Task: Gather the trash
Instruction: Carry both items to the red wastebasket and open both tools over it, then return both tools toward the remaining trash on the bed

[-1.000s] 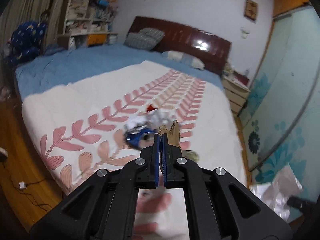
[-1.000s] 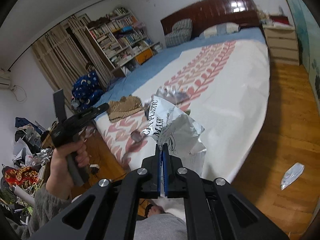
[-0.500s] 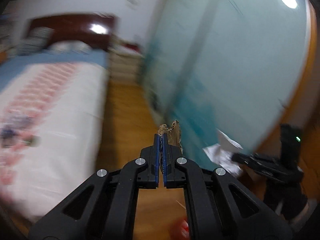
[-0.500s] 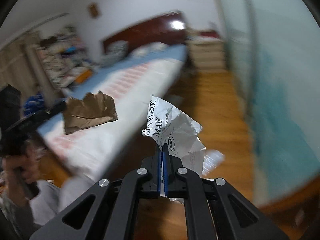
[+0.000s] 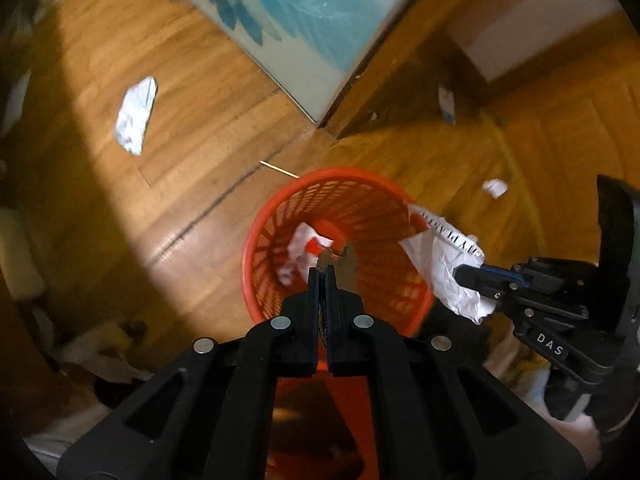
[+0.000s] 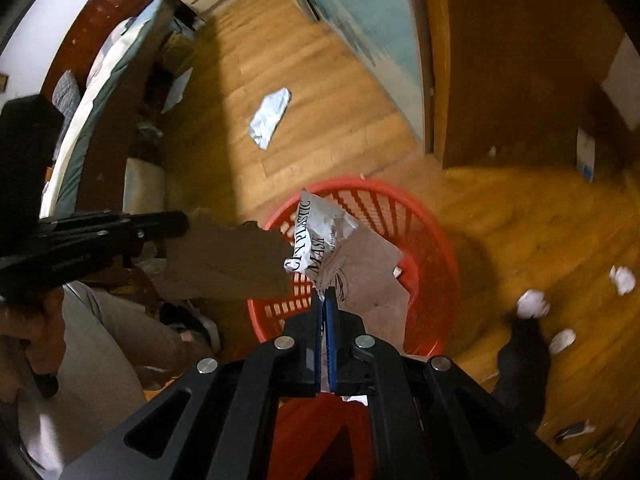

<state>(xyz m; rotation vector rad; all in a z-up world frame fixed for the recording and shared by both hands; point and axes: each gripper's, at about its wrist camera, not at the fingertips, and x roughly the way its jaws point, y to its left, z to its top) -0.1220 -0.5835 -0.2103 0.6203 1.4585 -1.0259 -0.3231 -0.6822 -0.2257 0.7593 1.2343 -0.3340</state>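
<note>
**A:** While we hang over the red basket [image 5: 280, 216], let us check both grips. Our left tool [image 5: 322, 270] is clenched on the torn brown cardboard scrap [image 6: 224, 256]; in its own view only a ragged edge of it pokes out past the tips, right above the basket's mouth.

**B:** And our right tool [image 6: 326, 292] is clamped tight on the crumpled white mask wrapper [image 6: 320, 236], held by a lower corner. From the left wrist view that wrapper sits at about three o'clock of the basket, over its rim.

**A:** How do we expect these two to handle?

**B:** Both look light. We judge the cardboard stiff enough to keep its shape from one pinched edge, so it should fall flat and straight. The wrapper is thin, creased film, probably slick and springy; it may cling to a pad or flutter sideways on release, so we want it well inside the rim first.

**A:** Some white and red paper [image 5: 300, 246] already lies in the basket bottom. What else is left?

**B:** On the wooden floor [image 5: 192, 92] we see a silvery packet [image 5: 136, 114] at ten o'clock, well apart from the basket, and small white paper wads [image 6: 532, 304] at three o'clock in the right wrist view. For the packet we would pinch a raised edge, since a flat foil face gives the pads little to catch. The wads are soft; squeezing across the middle should do.
</note>
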